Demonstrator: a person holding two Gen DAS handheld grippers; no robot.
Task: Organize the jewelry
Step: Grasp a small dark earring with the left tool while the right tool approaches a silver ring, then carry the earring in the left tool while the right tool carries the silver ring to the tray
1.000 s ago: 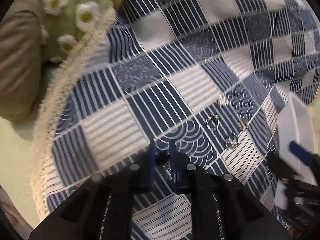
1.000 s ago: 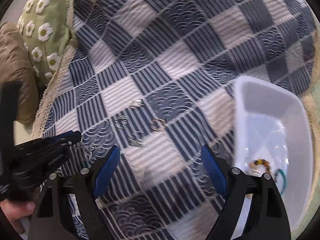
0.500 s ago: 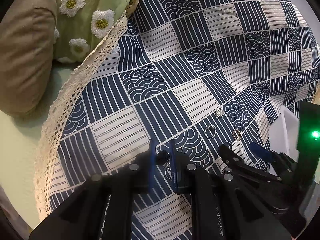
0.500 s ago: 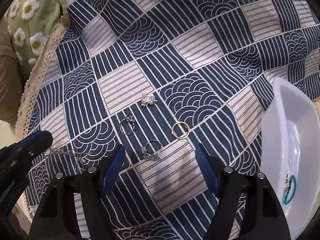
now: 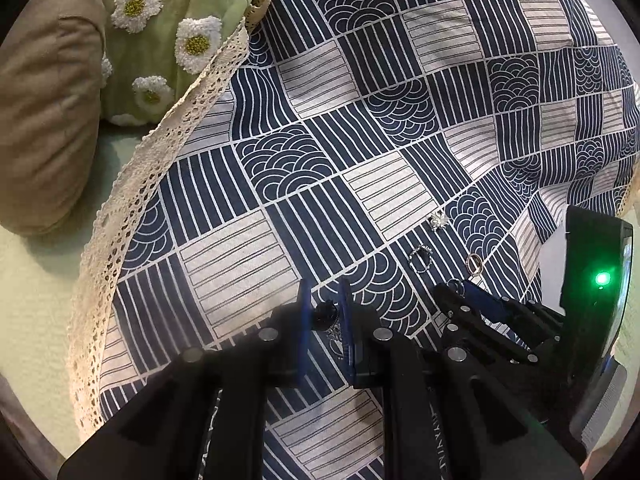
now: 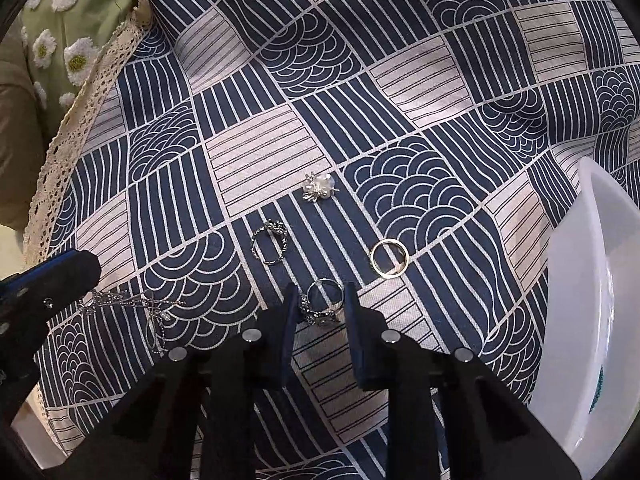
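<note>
No readable text

Faint white lettering runs along the black plastic left gripper (image 5: 325, 314) body near the bottom edge, too blurred and small to make out.

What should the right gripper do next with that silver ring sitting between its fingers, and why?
Probably close. The right gripper already straddles the ornate silver ring on the cloth, fingers either side with a gap. Once gripped, the white tray to the right looks like the destination.
</note>
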